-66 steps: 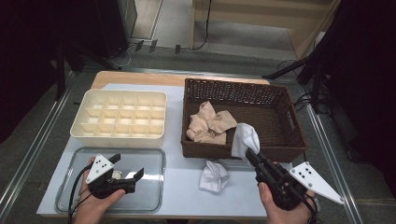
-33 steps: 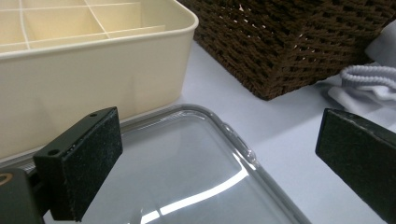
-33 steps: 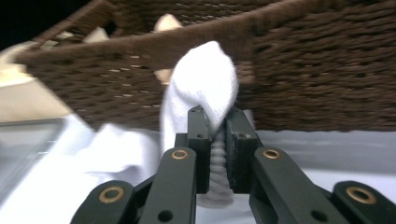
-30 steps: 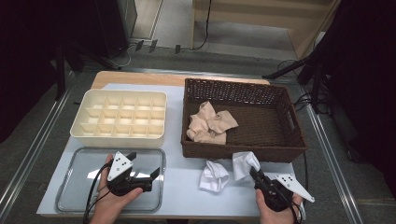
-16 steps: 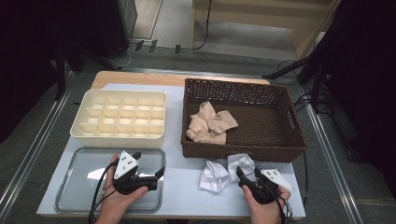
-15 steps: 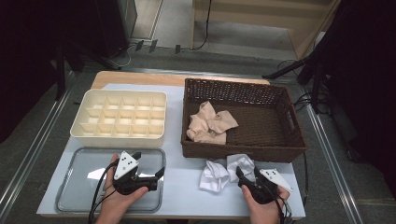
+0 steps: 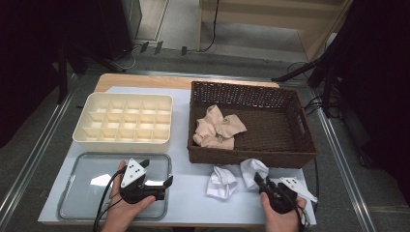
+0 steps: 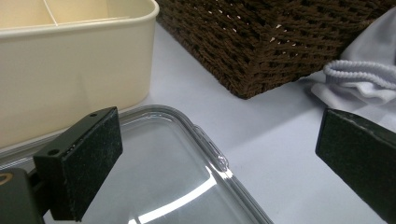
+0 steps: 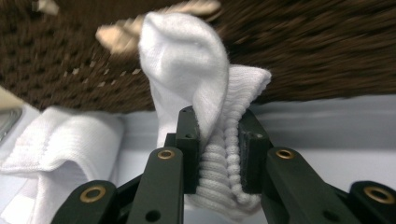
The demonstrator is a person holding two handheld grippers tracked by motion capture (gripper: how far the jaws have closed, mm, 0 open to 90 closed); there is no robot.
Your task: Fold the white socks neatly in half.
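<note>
Right gripper (image 9: 218,140) had just been closing and pinched a white sock (image 9: 196,88) by its ribbed cuff, on the table just in front of the wicker basket (image 7: 251,157) (a second white sock (image 7: 221,181) lay beside it). Left gripper (image 8: 219,154) hovered spread wide over the clear tray (image 8: 177,186), empty.

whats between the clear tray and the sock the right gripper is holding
In the high view, a second white sock lies crumpled on the table between the clear tray and the held sock.

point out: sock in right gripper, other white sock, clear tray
held white sock (image 9: 187,60), right gripper view, bulging toe end above the jaws
second white sock (image 7: 221,181), high view, crumpled middle
clear tray (image 8: 212,151), left gripper view, rim tab
</note>
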